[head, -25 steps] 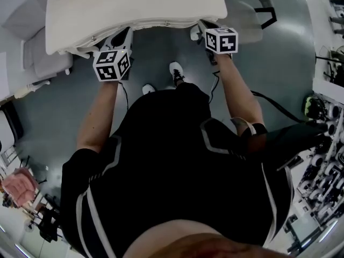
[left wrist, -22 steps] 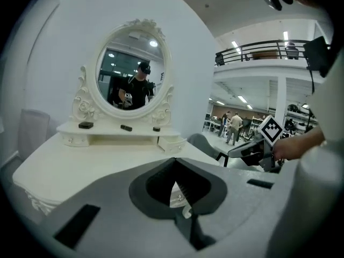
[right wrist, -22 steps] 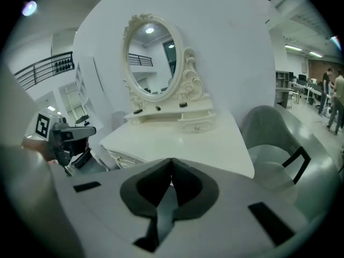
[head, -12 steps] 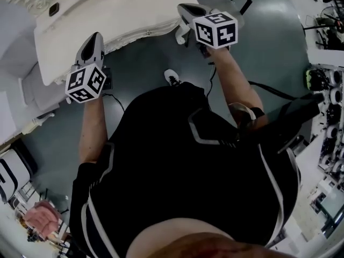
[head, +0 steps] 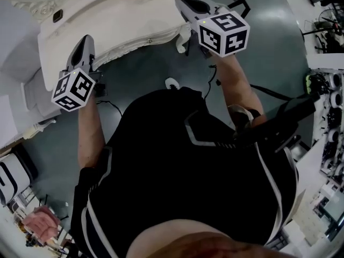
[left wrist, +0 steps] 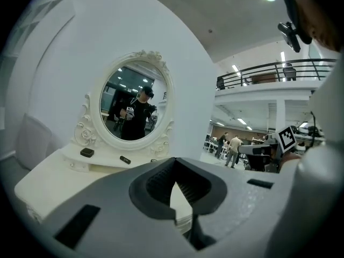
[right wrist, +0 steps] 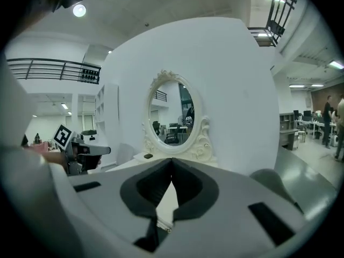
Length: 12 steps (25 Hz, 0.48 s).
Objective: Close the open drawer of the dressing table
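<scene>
Left gripper [head: 86, 39]: claw closed, nothing between jaws. Right gripper [head: 184, 3]: claw closed, likewise empty. Both sit at front of dressing table [head: 123, 15], upper left of frame.

Drawer front [head: 138, 43] lies under scalloped edge, upper centre. I judge it flush but cannot confirm from this steep angle.

Risks I note:
- Drawer left slightly proud and missed, since no view checks it.
- Left gripper overlaps table edge in picture, so careless swing could strike it.
- Cable [head: 214, 78] hanging below right gripper could snag on table front.
</scene>
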Each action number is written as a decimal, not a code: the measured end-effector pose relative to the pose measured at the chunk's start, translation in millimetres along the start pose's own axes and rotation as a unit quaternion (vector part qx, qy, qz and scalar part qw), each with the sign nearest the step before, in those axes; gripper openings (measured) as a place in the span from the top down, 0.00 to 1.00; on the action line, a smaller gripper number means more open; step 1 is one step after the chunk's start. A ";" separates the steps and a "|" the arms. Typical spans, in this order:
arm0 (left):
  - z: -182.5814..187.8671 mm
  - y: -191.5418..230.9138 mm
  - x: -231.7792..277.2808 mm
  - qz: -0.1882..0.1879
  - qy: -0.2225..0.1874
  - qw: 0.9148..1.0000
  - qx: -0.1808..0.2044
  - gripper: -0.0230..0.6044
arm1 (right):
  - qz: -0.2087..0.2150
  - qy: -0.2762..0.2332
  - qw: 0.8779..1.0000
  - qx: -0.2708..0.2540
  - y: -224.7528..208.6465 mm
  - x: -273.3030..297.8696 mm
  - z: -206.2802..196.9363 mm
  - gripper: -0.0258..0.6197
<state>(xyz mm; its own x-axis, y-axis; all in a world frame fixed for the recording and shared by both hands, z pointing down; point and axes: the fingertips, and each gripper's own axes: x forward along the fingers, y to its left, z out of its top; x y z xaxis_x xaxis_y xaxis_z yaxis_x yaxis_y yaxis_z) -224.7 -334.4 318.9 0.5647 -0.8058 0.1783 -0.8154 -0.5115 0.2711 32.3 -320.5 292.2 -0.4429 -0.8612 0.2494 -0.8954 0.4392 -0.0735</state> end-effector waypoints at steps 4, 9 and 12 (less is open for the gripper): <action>18.0 -8.5 -5.6 0.006 -0.013 0.999 0.034 0.96 | 0.002 -0.014 1.000 -0.016 3.7 -4.1 14.4 0.95; 46.9 -15.7 -12.6 -0.004 -0.051 0.999 0.020 0.96 | -0.011 -0.035 0.999 -0.010 2.1 -9.7 31.7 0.96; 55.5 -20.8 -14.6 -0.015 -0.050 0.999 0.007 0.96 | -0.009 -0.037 0.999 -0.016 4.3 -12.9 36.3 0.96</action>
<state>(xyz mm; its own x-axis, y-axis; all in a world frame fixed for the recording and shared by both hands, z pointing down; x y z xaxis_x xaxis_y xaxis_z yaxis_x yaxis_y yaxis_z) -223.1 -328.5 258.2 0.5741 -0.8154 0.0743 -0.8003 -0.5397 0.2614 32.5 -316.8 253.6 -0.4301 -0.8848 0.1791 -0.9018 0.4305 -0.0391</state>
